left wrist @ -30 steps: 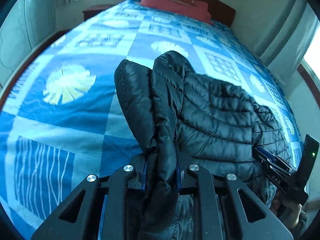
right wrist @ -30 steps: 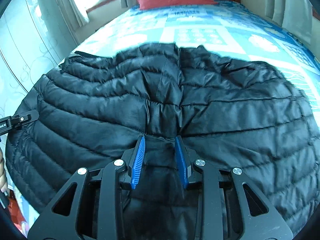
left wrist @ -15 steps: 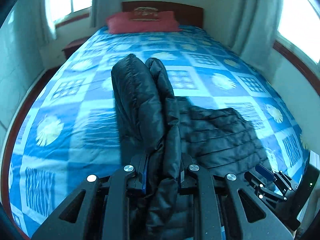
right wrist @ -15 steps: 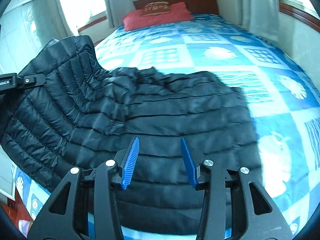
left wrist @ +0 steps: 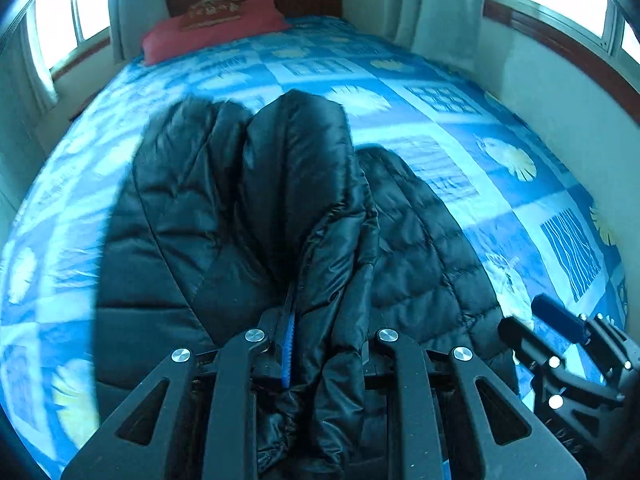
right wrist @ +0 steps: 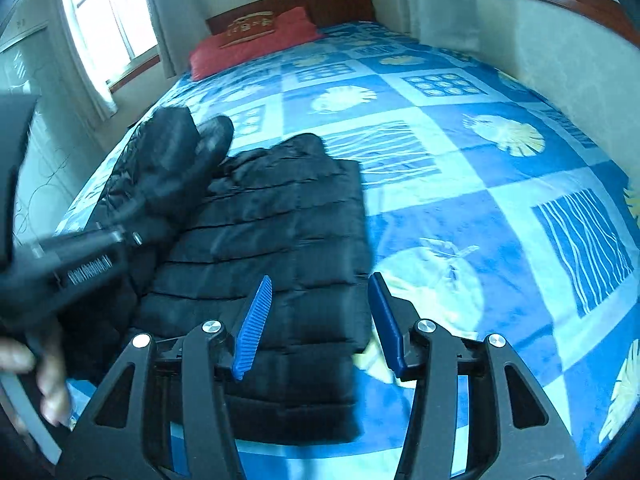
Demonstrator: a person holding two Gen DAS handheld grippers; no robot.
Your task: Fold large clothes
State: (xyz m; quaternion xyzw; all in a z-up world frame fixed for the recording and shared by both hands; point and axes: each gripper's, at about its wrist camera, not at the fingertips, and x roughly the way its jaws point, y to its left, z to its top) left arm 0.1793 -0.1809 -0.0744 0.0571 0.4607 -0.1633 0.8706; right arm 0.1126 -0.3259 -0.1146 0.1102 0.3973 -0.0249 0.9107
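Note:
A black quilted puffer jacket (right wrist: 280, 232) lies near the foot of the bed. My left gripper (left wrist: 326, 344) is shut on a bunched part of the jacket (left wrist: 256, 184) and holds it raised over the left side. My right gripper (right wrist: 318, 320) is open and empty, hovering above the jacket's right edge. The left gripper also shows at the left of the right wrist view (right wrist: 80, 268), and the right gripper at the lower right of the left wrist view (left wrist: 568, 344).
The bed has a blue patchwork quilt (right wrist: 460, 168) with a red pillow (right wrist: 256, 40) at the wooden headboard. A white wall (right wrist: 560, 40) runs along the bed's right side. Windows and curtains (right wrist: 104, 32) are at the left.
My right gripper let go of the jacket, opened and drew back to the right. My left gripper lifted its bunched part of the jacket higher and carried it toward the right.

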